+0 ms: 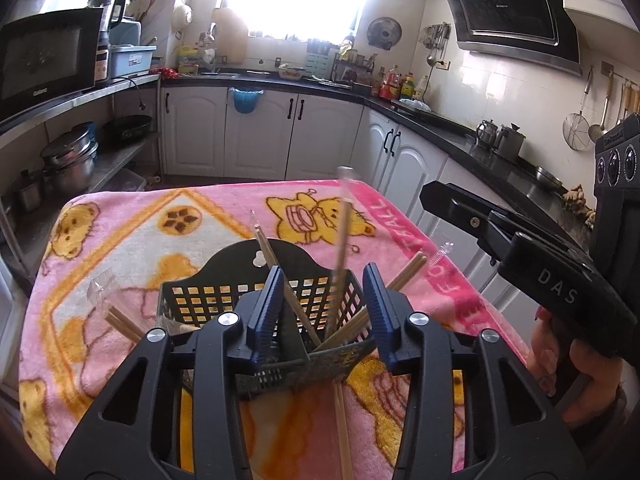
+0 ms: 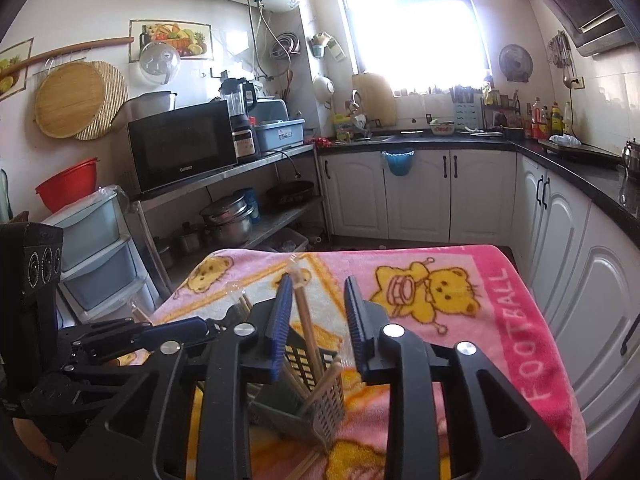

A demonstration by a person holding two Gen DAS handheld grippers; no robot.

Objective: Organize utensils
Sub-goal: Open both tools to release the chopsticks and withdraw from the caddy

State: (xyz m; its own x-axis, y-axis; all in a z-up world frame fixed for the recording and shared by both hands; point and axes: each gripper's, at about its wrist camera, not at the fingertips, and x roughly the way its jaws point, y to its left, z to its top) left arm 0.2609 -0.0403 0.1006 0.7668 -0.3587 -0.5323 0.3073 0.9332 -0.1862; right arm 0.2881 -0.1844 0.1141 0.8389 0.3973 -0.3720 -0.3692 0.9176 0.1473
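Note:
A black perforated utensil basket [image 1: 200, 300] [image 2: 328, 404] stands on a table covered by a pink bear-print blanket [image 1: 120, 240] [image 2: 460, 352]. Several wooden chopsticks [image 1: 342, 248] [image 2: 306, 320] in clear wrappers lean inside it at different angles. My left gripper [image 1: 324, 312] hangs open right above the basket, with chopsticks between its blue pads but not pinched. My right gripper [image 2: 318, 320] is open too. One chopstick stands between its fingers, close to the left pad. Another chopstick pair [image 1: 344, 432] lies flat on the blanket in front of the basket.
A person's hand [image 1: 580, 368] holds the right gripper at the table's right edge. A metal shelf with a microwave [image 2: 182, 146] and pots [image 2: 230, 218] stands to the left. White cabinets [image 1: 260, 132] under a black counter run behind and to the right.

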